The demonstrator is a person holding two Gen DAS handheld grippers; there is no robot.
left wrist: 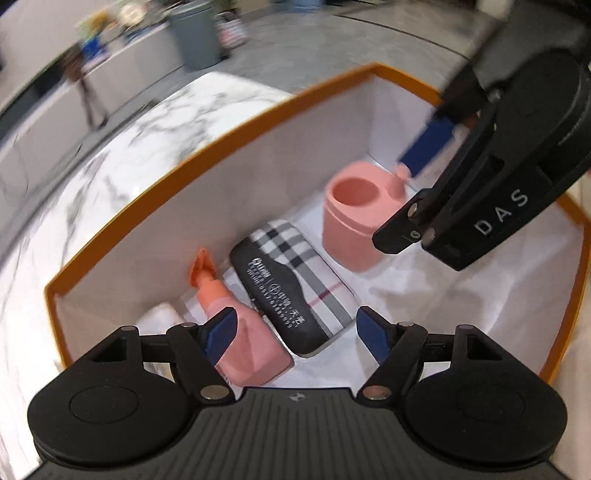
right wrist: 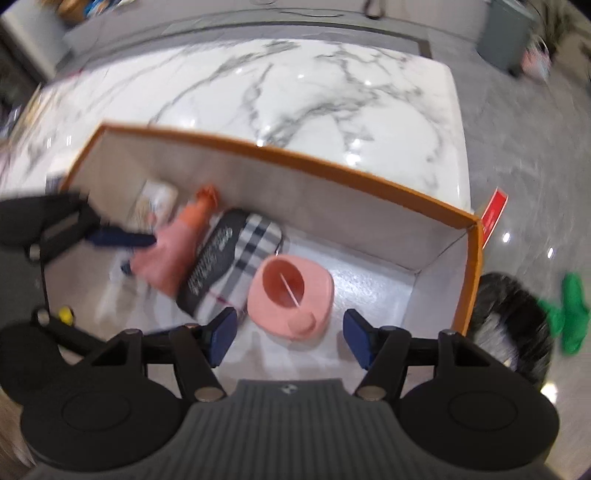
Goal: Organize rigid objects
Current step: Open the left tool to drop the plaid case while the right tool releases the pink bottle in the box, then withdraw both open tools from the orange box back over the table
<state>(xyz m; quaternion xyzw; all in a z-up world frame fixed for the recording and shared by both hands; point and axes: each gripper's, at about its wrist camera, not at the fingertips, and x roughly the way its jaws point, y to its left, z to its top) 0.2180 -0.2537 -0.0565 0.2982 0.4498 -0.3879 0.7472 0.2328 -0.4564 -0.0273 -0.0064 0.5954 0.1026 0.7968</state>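
Rigid objects sit in an orange-rimmed box (left wrist: 177, 192) with white inner walls, on a marble table (right wrist: 295, 96). Three clear items in a row along the far wall: pink pump bottle (left wrist: 247, 343) with orange pump head, lying on its side; plaid case (left wrist: 295, 280) with a black band and white print, lying flat, touching or just beside the bottle; pink cup (left wrist: 351, 221) upright, open top, small side holder, slightly apart from the case. Right wrist view shows a thin white stick inside the cup. A pale object (right wrist: 157, 199) in the box corner beyond the bottle, too blurred to identify.

Left gripper (left wrist: 295, 332): jaws spread wide, nothing gripped; one blue pad overlaps the bottle in view, contact can't be confirmed. Right gripper (right wrist: 290, 332): jaws apart, empty, hovering above the cup's near edge.

Obstructions: right gripper body hangs over the cup side of the box in the left view; left gripper reaches in over the bottle in the right view. Off the table: grey bin (right wrist: 506, 33), green item (right wrist: 569, 314) on the floor.
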